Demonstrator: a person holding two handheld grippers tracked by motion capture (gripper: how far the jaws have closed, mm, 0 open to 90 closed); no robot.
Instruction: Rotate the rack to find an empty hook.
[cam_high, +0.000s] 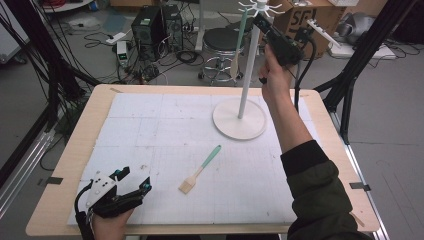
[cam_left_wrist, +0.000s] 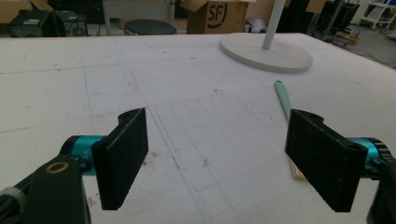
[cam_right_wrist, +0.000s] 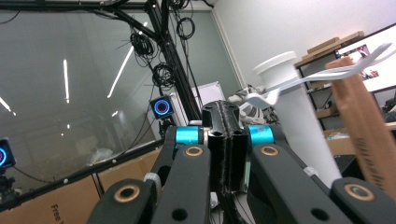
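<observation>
A white rack stand (cam_high: 248, 75) with hooks at its top rises from a round base (cam_high: 239, 122) at the back of the mat. A utensil with a pale green handle (cam_high: 240, 37) hangs from one hook. A brush with a green handle (cam_high: 200, 170) lies flat mid-mat. My right gripper (cam_high: 258, 20) is held high beside the rack's top, its jaws shut together (cam_right_wrist: 227, 121) with nothing between them; the pole top (cam_right_wrist: 299, 121) and a hook (cam_right_wrist: 299, 84) are just beside it. My left gripper (cam_high: 132, 180) rests low at the front left, open and empty (cam_left_wrist: 217, 158), with the brush (cam_left_wrist: 282, 98) ahead beside its right jaw.
The white gridded mat (cam_high: 150, 130) covers a wooden table (cam_high: 70, 165). Behind the table are a black stool (cam_high: 222, 42), computer cases (cam_high: 152, 25), cables and cardboard boxes (cam_high: 300, 17). A brown wooden strip (cam_right_wrist: 364, 126) stands close at the right in the right gripper view.
</observation>
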